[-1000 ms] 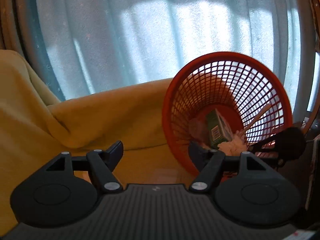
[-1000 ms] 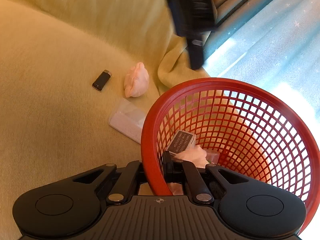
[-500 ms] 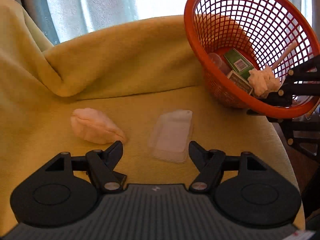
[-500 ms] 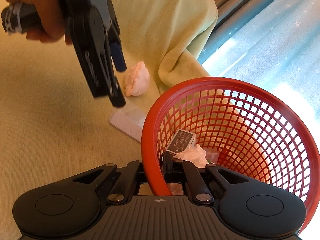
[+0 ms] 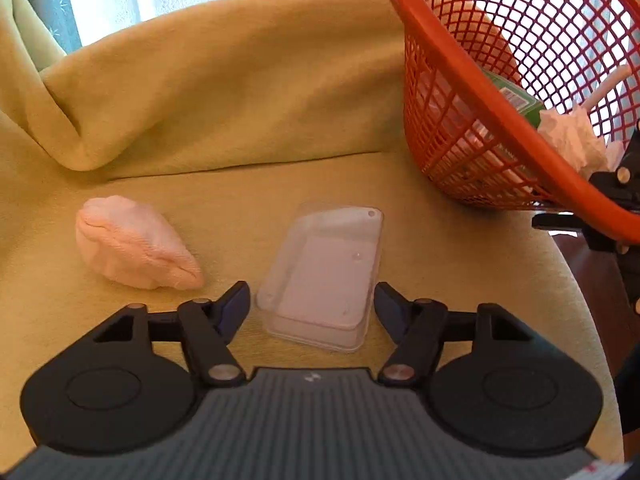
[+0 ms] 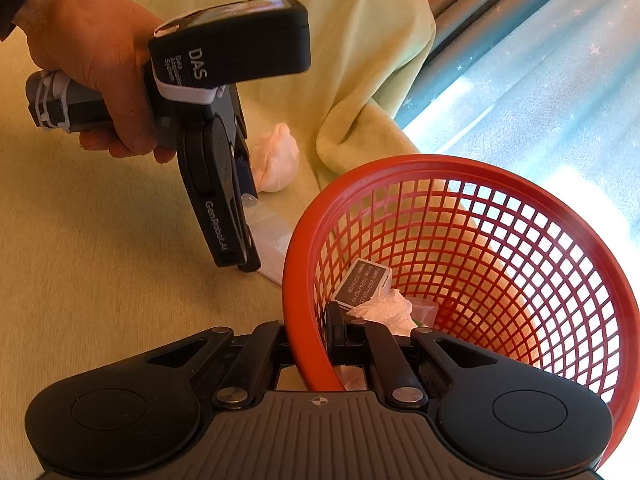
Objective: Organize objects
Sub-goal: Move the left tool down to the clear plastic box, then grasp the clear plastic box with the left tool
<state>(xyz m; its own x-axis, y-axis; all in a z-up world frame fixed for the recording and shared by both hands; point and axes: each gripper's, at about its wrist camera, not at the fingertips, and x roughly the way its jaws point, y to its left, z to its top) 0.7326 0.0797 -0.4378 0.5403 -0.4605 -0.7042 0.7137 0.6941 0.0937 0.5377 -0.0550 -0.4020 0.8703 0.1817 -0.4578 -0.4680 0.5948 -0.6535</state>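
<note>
The left gripper [image 5: 312, 300] stood with its jaws partly apart and tipped down at the yellow cloth [image 5: 224, 92]; they had just been closing, and the clear plastic tray [image 5: 320, 276] lay between the two fingertips, a narrow gap on either side, the pads not yet pressing it. Just to the left of the left finger lay the pink rolled sock [image 5: 132, 248], close to the tray but not touching it. Further ahead the cloth rose in a thick fold against the curtain.

Ahead and to the right of that gripper hung the red mesh basket [image 5: 472, 92], tilted with its mouth towards the person. The right gripper [image 6: 316, 344] was clamped tight on the near rim of the basket, one finger outside the wall and one inside. In its view, beyond its fingers, the basket held a small dark labelled box [image 6: 362, 284], a crumpled white tissue [image 6: 384, 310] and what looked like a green carton behind it. A hand [image 6: 88, 52] gripped the left tool's handle up and to the left.

As a judgement, the sorting was well under way: several things were already in the basket, while the tray and the sock remained on the cloth. The tray seemed to be next, then the sock.
</note>
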